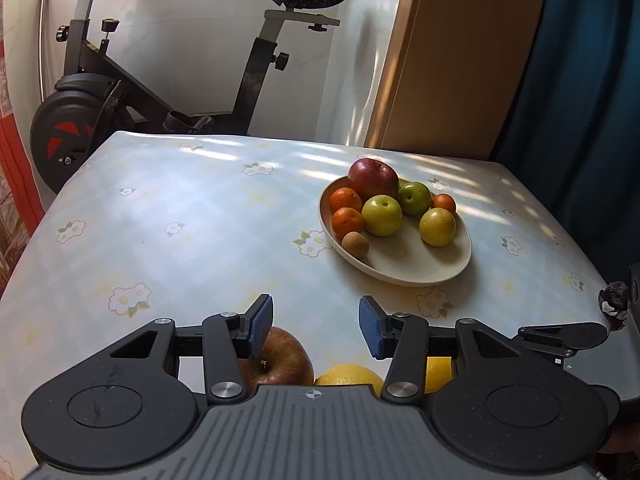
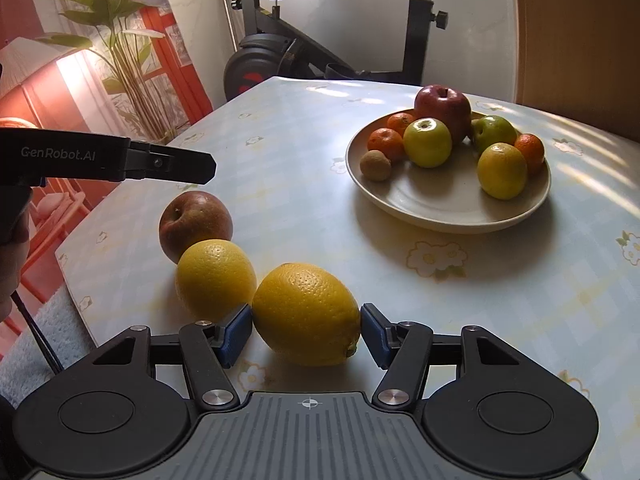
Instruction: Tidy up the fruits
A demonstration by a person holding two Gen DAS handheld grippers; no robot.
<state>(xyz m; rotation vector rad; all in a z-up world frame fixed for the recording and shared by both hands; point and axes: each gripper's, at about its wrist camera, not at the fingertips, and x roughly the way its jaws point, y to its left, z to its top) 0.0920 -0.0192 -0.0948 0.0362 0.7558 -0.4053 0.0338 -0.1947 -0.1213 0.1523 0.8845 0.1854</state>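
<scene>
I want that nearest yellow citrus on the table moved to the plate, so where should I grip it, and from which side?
Grip the nearest yellow citrus across its rounded middle, coming from the near side. It lies on its side, nub pointing right, and the right hand-held gripper already straddles it. The other yellow fruit crowds the left pad, so stay close to the middle.

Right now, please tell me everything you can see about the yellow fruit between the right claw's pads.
The yellow citrus fruit is oval, with a pitted, matte peel and a small nub at its lower right end. It lies on its side on the flowered tablecloth, whole and unpeeled. The right claw brackets it, its blue pads at or very near each side. A second yellow fruit sits close on its left, perhaps touching.
</scene>
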